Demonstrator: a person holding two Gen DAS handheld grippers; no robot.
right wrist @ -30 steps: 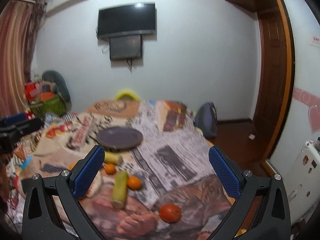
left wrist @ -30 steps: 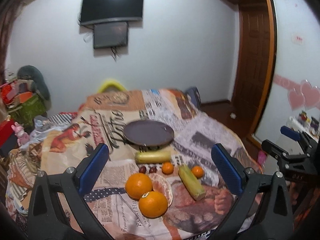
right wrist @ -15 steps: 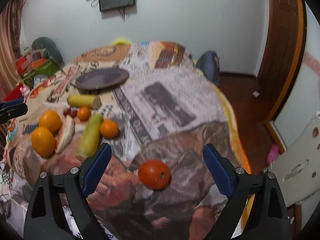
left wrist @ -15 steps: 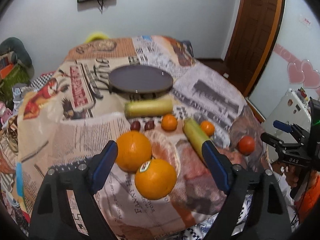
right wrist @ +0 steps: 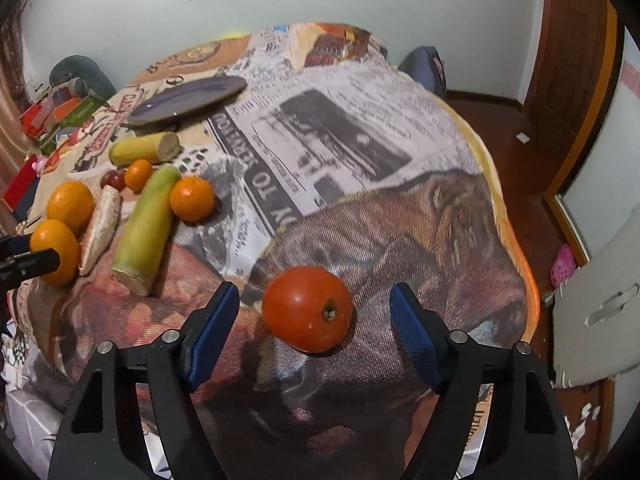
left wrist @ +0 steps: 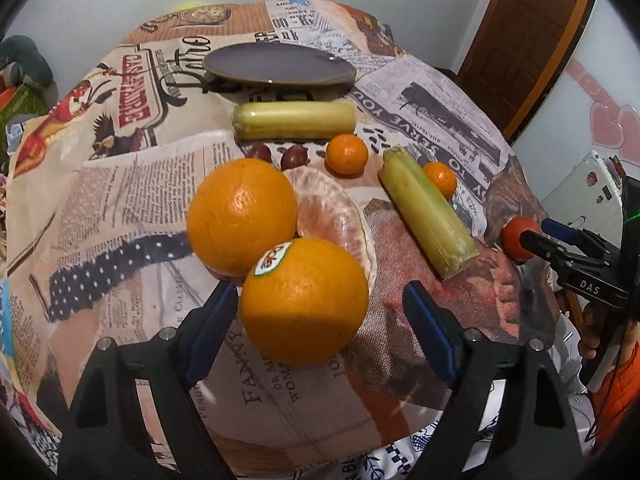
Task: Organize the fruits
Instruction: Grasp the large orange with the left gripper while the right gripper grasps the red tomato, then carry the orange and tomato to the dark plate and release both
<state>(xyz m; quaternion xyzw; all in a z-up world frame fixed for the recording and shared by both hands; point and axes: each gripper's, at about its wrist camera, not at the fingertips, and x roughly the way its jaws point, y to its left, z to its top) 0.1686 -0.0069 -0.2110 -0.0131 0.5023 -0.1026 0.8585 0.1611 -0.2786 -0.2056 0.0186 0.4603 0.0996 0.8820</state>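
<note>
The left tongs (left wrist: 320, 312) stand wide open, their blue pads either side of the stickered orange (left wrist: 304, 300), not touching it; the right tongs (right wrist: 314, 320) are likewise spread, with the red tomato (right wrist: 307, 308) sitting between the pads and gaps on both sides. Taking the stickered orange as the landmark: a second orange (left wrist: 242, 216) touches it just behind and to the left, a peeled citrus half (left wrist: 332, 216) leans just behind it, and beyond those lie two dark dates (left wrist: 294, 157), a small mandarin (left wrist: 346, 155), a cane piece (left wrist: 426, 212) to the right with another mandarin (left wrist: 440, 178) beside it, a second cane piece (left wrist: 294, 121) crosswise, and farthest back the dark plate (left wrist: 280, 66), bare. The tomato lies well to the right of the orange, near the rounded front-right edge of the cloth-covered surface (right wrist: 360, 140). The likely trouble: closing on the orange could nudge its neighbour or the peeled half, since they press together; and both round fruits may roll if a pad strikes off-centre, the tomato especially, as the cloth slopes off toward the floor near it. Open room lies across the printed cloth to the right of the plate; the cluster behind the orange is crowded, so lifting clear before travelling looks wise.
</note>
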